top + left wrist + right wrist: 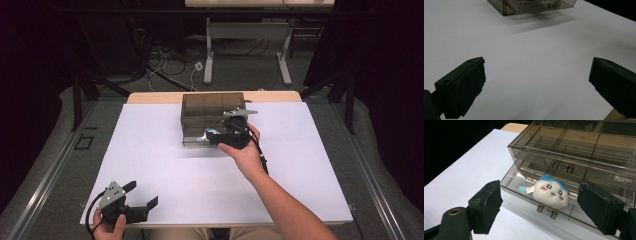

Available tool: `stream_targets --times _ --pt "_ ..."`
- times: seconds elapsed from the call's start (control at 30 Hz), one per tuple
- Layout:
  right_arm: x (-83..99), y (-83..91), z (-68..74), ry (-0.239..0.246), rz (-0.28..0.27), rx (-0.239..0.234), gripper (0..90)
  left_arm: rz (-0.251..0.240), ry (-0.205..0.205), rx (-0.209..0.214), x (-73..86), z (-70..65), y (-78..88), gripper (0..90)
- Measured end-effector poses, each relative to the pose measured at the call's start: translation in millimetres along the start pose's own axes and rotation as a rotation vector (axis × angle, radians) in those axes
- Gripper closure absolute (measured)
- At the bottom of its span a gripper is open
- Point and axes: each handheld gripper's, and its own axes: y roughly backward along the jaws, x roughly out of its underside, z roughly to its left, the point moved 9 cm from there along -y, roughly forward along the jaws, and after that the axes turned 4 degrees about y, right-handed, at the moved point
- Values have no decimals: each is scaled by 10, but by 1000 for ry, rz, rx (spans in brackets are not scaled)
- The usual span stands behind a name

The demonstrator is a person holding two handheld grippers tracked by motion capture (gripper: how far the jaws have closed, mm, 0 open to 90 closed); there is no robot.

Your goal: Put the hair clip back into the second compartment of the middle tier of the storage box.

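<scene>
A smoky clear plastic drawer box (210, 115) (574, 147) (524, 6) stands at the far middle of the white table. Its bottom drawer (529, 195) is pulled out. Inside lies a small white and blue plush toy (551, 191) (209, 134), free of any grip. My right gripper (539, 208) (220, 140) hovers just in front of the drawer, jaws wide open and empty, the toy beyond them. My left gripper (142, 195) (536, 82) rests at the near left corner of the table, open, with bare table between its jaws.
The white table top (165, 160) spreads around the box, with a wooden edge (155, 97) behind it. Beyond the table lie floor cables (165, 62) and a desk frame (247, 45). A knob handle (546, 212) sticks out of the drawer front.
</scene>
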Motion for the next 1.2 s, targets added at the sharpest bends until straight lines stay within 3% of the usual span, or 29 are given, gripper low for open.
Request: stream_targets --times 0.5,0.73,0.87,1.2 --pt "91 216 39 27 -35 -33 164 2 -1 0 3 -8 -4 9" --pt "116 362 98 70 -74 -62 160 6 -6 -1 8 -8 -9 9" --pt "180 424 112 70 -68 -66 161 7 -2 1 11 -13 -13 10" --pt "309 581 8 111 -91 5 161 5 -2 1 11 -16 -16 9"
